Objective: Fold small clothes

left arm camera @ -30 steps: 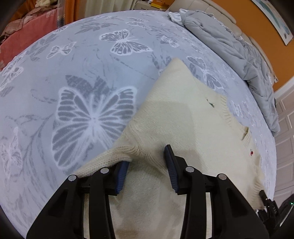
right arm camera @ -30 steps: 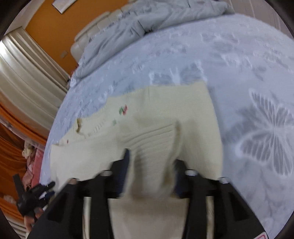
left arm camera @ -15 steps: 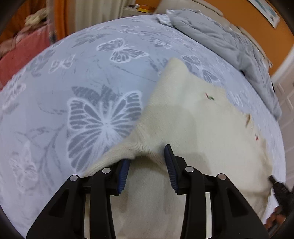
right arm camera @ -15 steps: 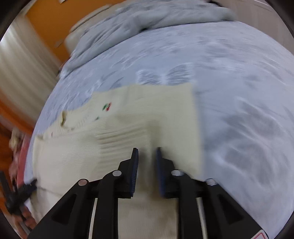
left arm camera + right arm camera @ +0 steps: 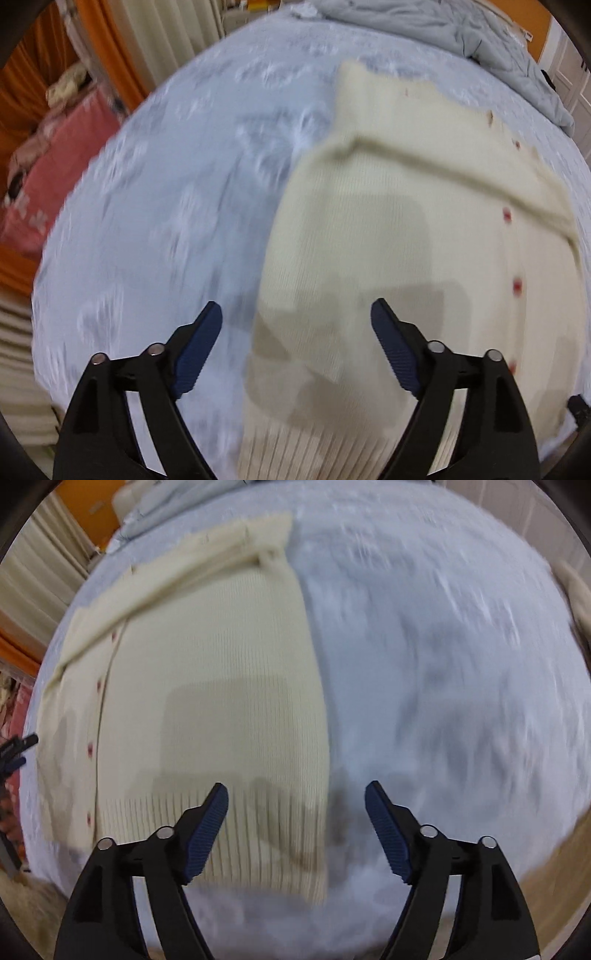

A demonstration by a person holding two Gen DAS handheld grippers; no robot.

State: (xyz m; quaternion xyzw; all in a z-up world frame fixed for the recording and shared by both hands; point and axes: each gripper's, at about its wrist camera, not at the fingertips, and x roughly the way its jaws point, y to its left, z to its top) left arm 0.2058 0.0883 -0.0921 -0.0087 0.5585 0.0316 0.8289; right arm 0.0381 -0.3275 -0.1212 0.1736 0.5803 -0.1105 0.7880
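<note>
The cream knit cardigan (image 5: 406,229) lies flat on the bed (image 5: 166,192), front side up, with its ribbed hem (image 5: 258,834) at the near edge. A sleeve (image 5: 461,173) is folded diagonally across the upper chest. A row of red buttons (image 5: 517,286) runs down the placket.

Left wrist view: the left tool (image 5: 297,328) is wide open and holds nothing. Its left finger (image 5: 199,339) is over the bedsheet; its right finger is over the knit. The cardigan's left edge runs between them. Only this view shows a pink cloth (image 5: 55,162) far left, beyond the bed edge, and a grey quilt (image 5: 461,37) at the far right of the bed.

Right wrist view: the right tool (image 5: 295,812) is likewise wide open and empty. Its left finger (image 5: 208,823) is over the ribbed hem, its right finger over the bedsheet, with the cardigan's right edge between them. Only this view shows the full hem ribbing and the folded sleeve (image 5: 177,572) reaching the far right shoulder. The tip of the left tool (image 5: 16,749) is visible at the left margin. The sheet pattern is blurred in both views.
</note>
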